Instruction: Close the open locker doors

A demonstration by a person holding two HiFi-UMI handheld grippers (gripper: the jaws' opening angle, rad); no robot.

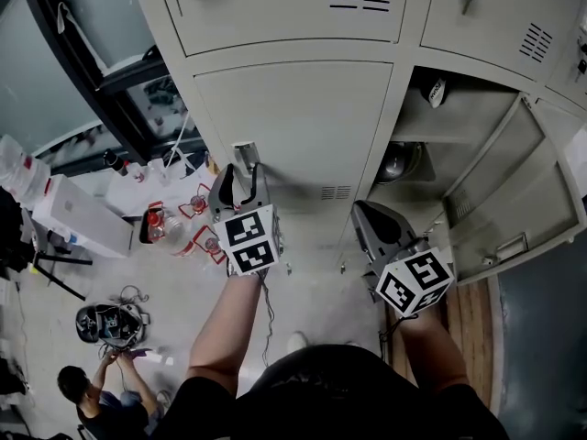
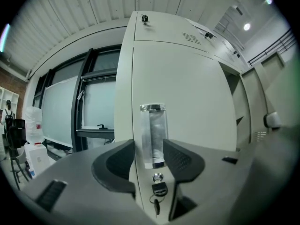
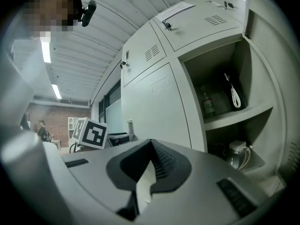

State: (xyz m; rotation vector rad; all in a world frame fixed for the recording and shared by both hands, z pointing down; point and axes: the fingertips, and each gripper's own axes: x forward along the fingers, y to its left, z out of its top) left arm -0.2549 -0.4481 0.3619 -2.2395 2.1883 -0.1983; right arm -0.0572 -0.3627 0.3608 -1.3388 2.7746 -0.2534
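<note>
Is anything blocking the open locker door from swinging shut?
Nothing visible sticks out: the bottle and pot sit back on the shelves, clear of the door. Only the shut right gripper hangs by the opening's left edge.

Matt painted-metal lockers bear a glossy metal handle.

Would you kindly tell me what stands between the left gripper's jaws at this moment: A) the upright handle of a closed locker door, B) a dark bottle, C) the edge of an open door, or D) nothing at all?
A: in the left gripper view the upright handle of the closed locker door stands between the jaws of the left gripper.
</note>
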